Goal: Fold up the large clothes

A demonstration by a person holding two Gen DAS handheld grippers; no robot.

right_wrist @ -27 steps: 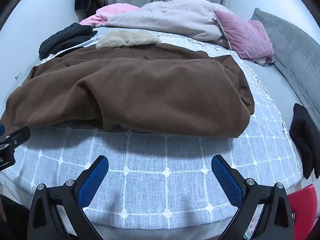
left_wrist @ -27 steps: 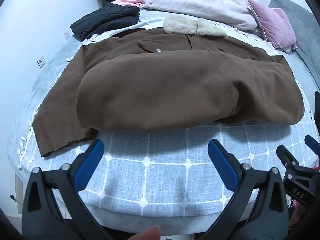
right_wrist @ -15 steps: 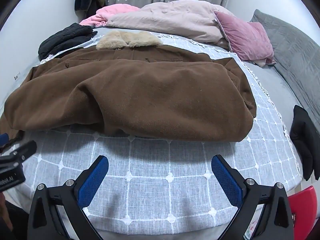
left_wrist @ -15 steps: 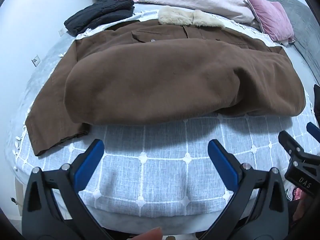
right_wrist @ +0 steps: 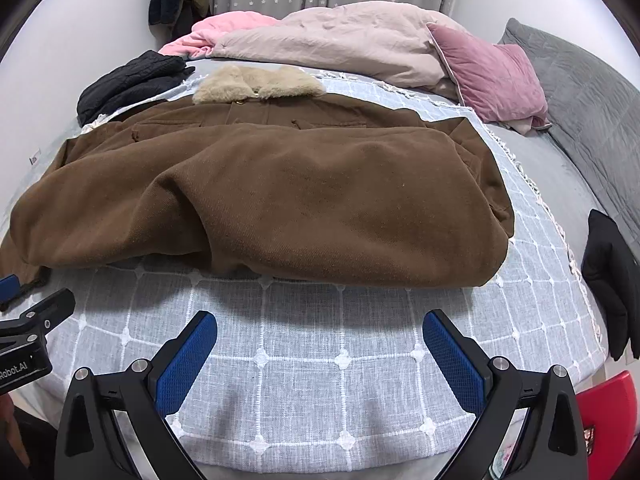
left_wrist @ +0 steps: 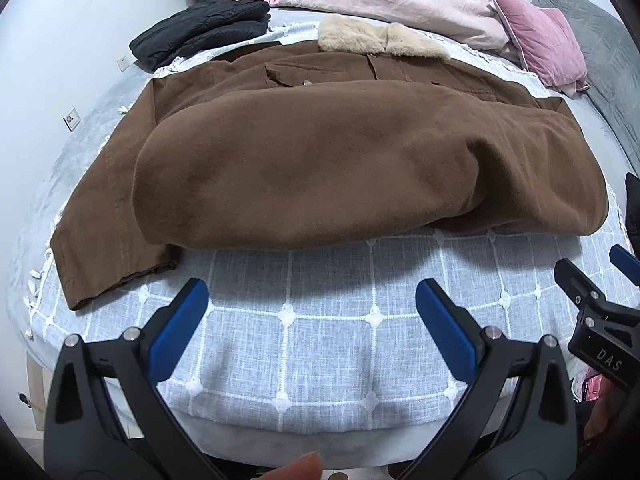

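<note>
A large brown coat (left_wrist: 340,160) (right_wrist: 280,192) with a beige fur collar (left_wrist: 380,40) (right_wrist: 256,82) lies across the bed, its lower part folded up over the body. One sleeve or edge (left_wrist: 104,240) sticks out at the left. My left gripper (left_wrist: 312,300) hovers open over the grey checked blanket (left_wrist: 328,340), short of the coat's near fold, nothing between its blue pads. My right gripper (right_wrist: 320,332) is likewise open above the blanket (right_wrist: 340,360), and also appears at the right edge of the left wrist view.
A folded black garment (left_wrist: 204,28) lies at the far left of the bed. A pale quilt (right_wrist: 340,40), a pink pillow (right_wrist: 492,76) and a grey pillow (right_wrist: 580,88) sit at the head. Another black item (right_wrist: 612,280) lies at the right edge, a red object (right_wrist: 612,404) beside it.
Both grippers have shifted slightly nearer the coat's folded edge and stayed open. The coat has not moved.
</note>
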